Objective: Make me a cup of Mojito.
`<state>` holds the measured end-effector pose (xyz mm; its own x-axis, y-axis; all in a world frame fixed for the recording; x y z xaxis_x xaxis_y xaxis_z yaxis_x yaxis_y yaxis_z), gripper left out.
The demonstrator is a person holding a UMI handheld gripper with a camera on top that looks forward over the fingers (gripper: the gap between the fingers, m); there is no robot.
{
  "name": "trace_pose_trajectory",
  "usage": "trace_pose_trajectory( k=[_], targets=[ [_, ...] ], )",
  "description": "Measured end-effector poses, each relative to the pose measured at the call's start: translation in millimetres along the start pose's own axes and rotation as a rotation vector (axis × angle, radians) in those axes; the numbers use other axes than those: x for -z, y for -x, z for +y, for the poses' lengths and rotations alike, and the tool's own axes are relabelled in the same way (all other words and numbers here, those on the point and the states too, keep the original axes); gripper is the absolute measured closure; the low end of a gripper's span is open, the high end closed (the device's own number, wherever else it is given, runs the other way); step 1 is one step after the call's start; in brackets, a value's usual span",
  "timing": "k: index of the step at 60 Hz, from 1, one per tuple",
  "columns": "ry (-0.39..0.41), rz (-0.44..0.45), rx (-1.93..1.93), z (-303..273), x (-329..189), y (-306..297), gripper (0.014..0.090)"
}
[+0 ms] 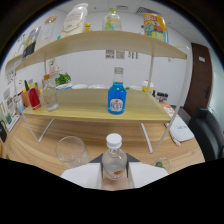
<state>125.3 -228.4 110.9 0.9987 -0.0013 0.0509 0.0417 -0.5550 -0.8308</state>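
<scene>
Gripper fingers closed against both sides of a clear white-capped bottle, held upright above the wooden table, empty glass just beside it, blue bottle on shelf beyond.

1. Blue bottle, upright on the lower shelf: a white label with dark marks sits on its front; the lettering is too small to read.
2. Clear bottle, white-capped, between the gripper fingers: an orange mark shows low on its front; no words can be made out.
3. Colourful packet on the upper shelf: printed red, yellow and blue; its text is illegible.
4. Papers on the wall behind the shelves: printing present, unreadable.

No text, brand or number can be read anywhere.
</scene>
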Motion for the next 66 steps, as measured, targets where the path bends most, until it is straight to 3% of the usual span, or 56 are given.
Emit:
trace_pose_trajectory(
  k=[7,12,29,35,46,52,66],
  targets=[
    [-0.002,0.028,0.080,-4.2,-3.8,-5.2,0.0697],
    [-0.021,0.097,0.232,-18.8,0.1,-14.3,0.0699],
    [-0.112,0.300,1.027,-72.4,9.1,-11.2,0.0703],
    [-0.110,0.357,1.299,-79.6,6.4,-3.9,0.0698],
    [-0.037,0.437,1.682,-82.3,1.9,0.1,0.0699],
    [0.054,0.467,1.826,-77.2,-1.3,-2.9,0.0699],
    [0.118,0.492,2.061,-75.3,-2.7,5.4,0.0699]
  ],
)
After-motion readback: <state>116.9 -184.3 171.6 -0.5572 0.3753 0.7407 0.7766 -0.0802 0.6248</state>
